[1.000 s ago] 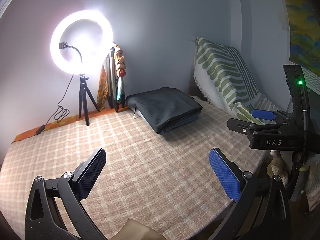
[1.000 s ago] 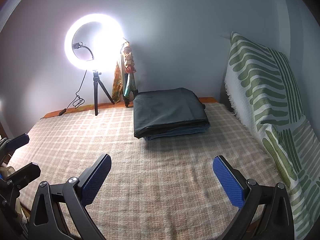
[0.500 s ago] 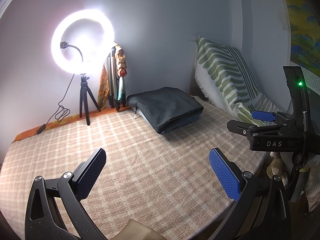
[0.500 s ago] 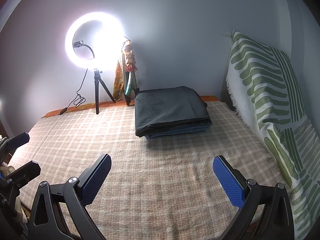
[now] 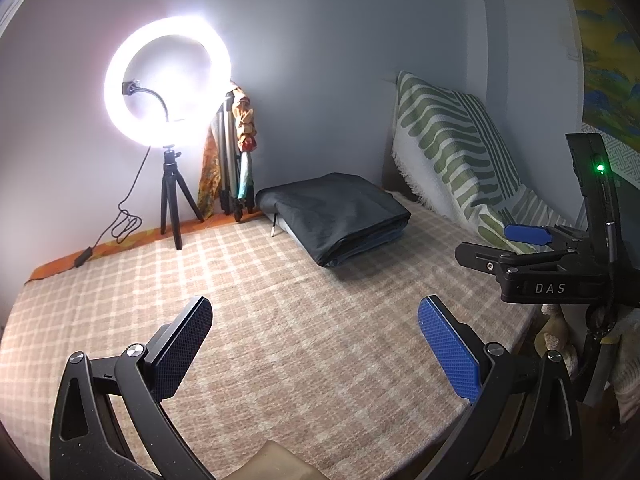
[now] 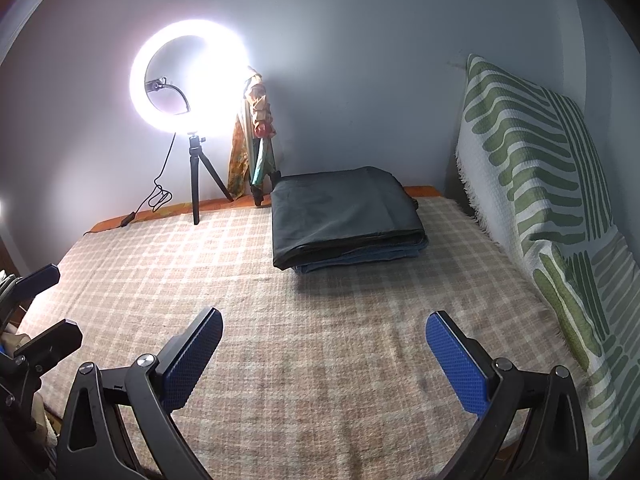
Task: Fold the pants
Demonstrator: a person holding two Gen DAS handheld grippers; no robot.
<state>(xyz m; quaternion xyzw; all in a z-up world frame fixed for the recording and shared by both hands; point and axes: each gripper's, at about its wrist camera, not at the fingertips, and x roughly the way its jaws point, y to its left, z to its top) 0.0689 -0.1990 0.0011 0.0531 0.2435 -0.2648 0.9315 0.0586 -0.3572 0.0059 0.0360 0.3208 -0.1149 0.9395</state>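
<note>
Pants [image 6: 344, 216]: folded, stacked at the bed's [image 6: 320, 360] far edge. Left gripper [image 5: 316, 344], right gripper [image 6: 324, 348]: fingers spread, empty.

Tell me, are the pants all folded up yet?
Looks done: the dark pants lie folded flat on a blue folded garment at the back of the checked blanket. Nothing in hand: left gripper and right gripper are open and empty. I see nothing unfolded left.

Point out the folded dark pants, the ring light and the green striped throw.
folded dark pants [image 6: 344, 210], right wrist view, middle of the top layer.
ring light [image 6: 192, 80], right wrist view, glowing ring at its right side.
green striped throw [image 5: 452, 148], left wrist view, upper draped part.
</note>
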